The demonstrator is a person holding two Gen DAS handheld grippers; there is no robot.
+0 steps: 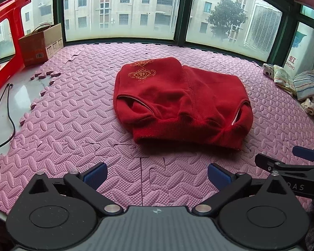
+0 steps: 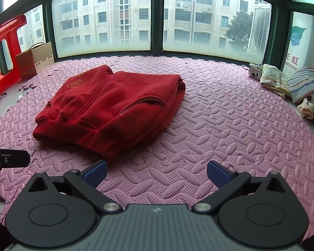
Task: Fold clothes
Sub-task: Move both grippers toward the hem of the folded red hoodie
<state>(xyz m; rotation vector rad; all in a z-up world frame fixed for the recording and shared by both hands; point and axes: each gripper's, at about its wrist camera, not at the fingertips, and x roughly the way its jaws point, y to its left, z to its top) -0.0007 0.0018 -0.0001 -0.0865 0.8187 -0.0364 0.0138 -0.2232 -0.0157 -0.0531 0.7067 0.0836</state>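
Nearest each lens are the tongs themselves: the left tongs [image 1: 157, 175] stand spread wide with nothing between their blue pads, and the right tongs [image 2: 156, 173] stand the same, wide apart and empty, both held low over the pink foam mat [image 1: 77, 113] and just short of the garment. That stance, drawn back from the cloth with both sets of tongs pointed at it, suits either sizing up a fold to come or letting go of one just made; the pictures do not settle which. The red sweater [image 1: 182, 102] lies near the middle of the mat as a compact bundle, doubled over on itself, its ribbed hem toward the cameras and a gold embroidered motif on the far left part. It already lies roughly as a folded thing would, though loosely: the hem sags and one layer juts past the other at the back. Where the sleeves have gone cannot be made out; they are presumably tucked inside or under the bundle, and two curved slits on the front could be pocket mouths or tucked openings, hard to say. Off to the right edge sits a heap of pale striped clothes [image 2: 299, 83], crumpled and partly cut off by the frame, so their number is unclear. At the far left stand a cardboard box [image 1: 40, 45] and a red plastic frame [image 1: 8, 31], only part of it in view, with a black cable [image 1: 9, 108] trailing over the bare sill.
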